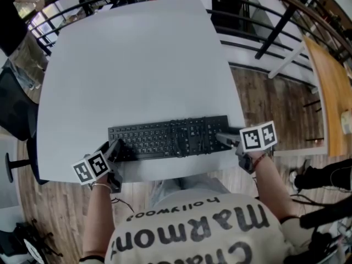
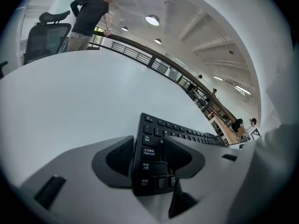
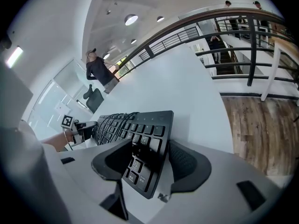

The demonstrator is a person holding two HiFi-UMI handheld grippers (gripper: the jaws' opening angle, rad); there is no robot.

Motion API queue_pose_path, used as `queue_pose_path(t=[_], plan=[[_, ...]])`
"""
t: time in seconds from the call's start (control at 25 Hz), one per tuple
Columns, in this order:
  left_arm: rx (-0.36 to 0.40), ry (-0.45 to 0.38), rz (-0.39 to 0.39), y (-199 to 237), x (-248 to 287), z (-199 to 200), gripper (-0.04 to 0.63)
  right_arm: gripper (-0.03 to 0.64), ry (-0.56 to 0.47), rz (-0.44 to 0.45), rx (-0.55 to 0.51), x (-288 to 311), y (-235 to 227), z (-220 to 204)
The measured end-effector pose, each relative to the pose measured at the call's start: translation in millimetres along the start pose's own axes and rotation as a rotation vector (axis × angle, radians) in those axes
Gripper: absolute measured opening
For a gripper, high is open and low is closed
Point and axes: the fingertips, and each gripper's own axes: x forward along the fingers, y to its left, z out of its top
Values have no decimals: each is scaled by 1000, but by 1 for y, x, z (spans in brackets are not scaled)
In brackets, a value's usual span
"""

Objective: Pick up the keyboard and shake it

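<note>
A black keyboard [image 1: 170,137] lies lengthwise near the front edge of the white table [image 1: 137,65]; I cannot tell whether it rests on the table or hangs just above it. My left gripper [image 1: 116,147] is shut on its left end. In the left gripper view the keyboard [image 2: 187,135] runs away from the left gripper [image 2: 149,157], its end clamped between both pads. My right gripper [image 1: 223,138] is shut on the right end. The right gripper view shows the keyboard [image 3: 140,125] tilted between the pads of the right gripper [image 3: 148,162]. A black cable [image 3: 112,120] lies over the keys.
A black office chair [image 1: 14,114] stands left of the table. A dark railing [image 1: 275,15] curves round the far side, with wooden floor [image 1: 275,98] and a wooden tabletop [image 1: 333,92] to the right. A person [image 2: 91,15] leans on the railing far off.
</note>
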Motion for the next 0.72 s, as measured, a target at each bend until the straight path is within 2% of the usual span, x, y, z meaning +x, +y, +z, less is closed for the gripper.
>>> queue_pose_path(t=[0.52,0.72], plan=[[4,1,4,0,1,1,190,255,-15,-33,-23,2,0,0],[78,-6,1,-3,1,3,187,255,-32,-20,-52,1,2,1]])
